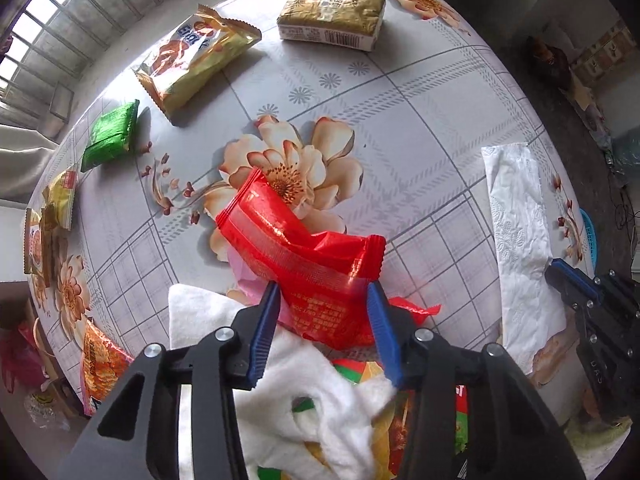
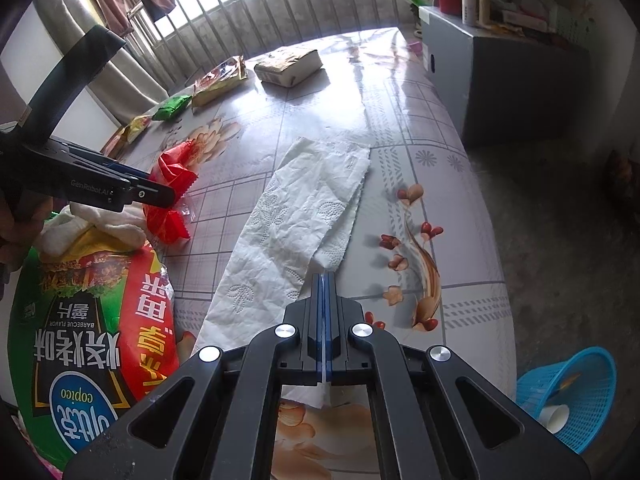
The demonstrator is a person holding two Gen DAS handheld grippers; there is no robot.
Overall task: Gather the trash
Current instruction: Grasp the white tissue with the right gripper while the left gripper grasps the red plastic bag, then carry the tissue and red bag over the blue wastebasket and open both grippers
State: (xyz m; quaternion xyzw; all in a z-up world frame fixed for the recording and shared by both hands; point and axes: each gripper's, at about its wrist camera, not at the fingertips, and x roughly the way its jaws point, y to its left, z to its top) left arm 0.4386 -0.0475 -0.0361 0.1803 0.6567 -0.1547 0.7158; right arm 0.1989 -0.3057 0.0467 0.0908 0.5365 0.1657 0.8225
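A crumpled red wrapper (image 1: 304, 256) lies on the flower-patterned tablecloth (image 1: 420, 128). My left gripper (image 1: 324, 288) points straight down with its blue pads pressing on the wrapper's two sides. In the right wrist view that gripper (image 2: 170, 196) comes in from the left with the red wrapper (image 2: 172, 168) bunched at its tip. A long white paper towel (image 2: 296, 216) stretches across the table. My right gripper (image 2: 324, 278) is shut on its near edge, and the paper passes between the pads. In the left wrist view this gripper (image 1: 556, 268) sits at the paper towel (image 1: 520, 248).
Under the left gripper lie a white cloth (image 1: 304, 384) and a large green and red chips bag (image 2: 80, 340). Snack packs (image 1: 196, 60), a green packet (image 1: 110, 136) and a tissue pack (image 1: 332, 16) line the far side. A blue basket (image 2: 572, 396) stands on the floor.
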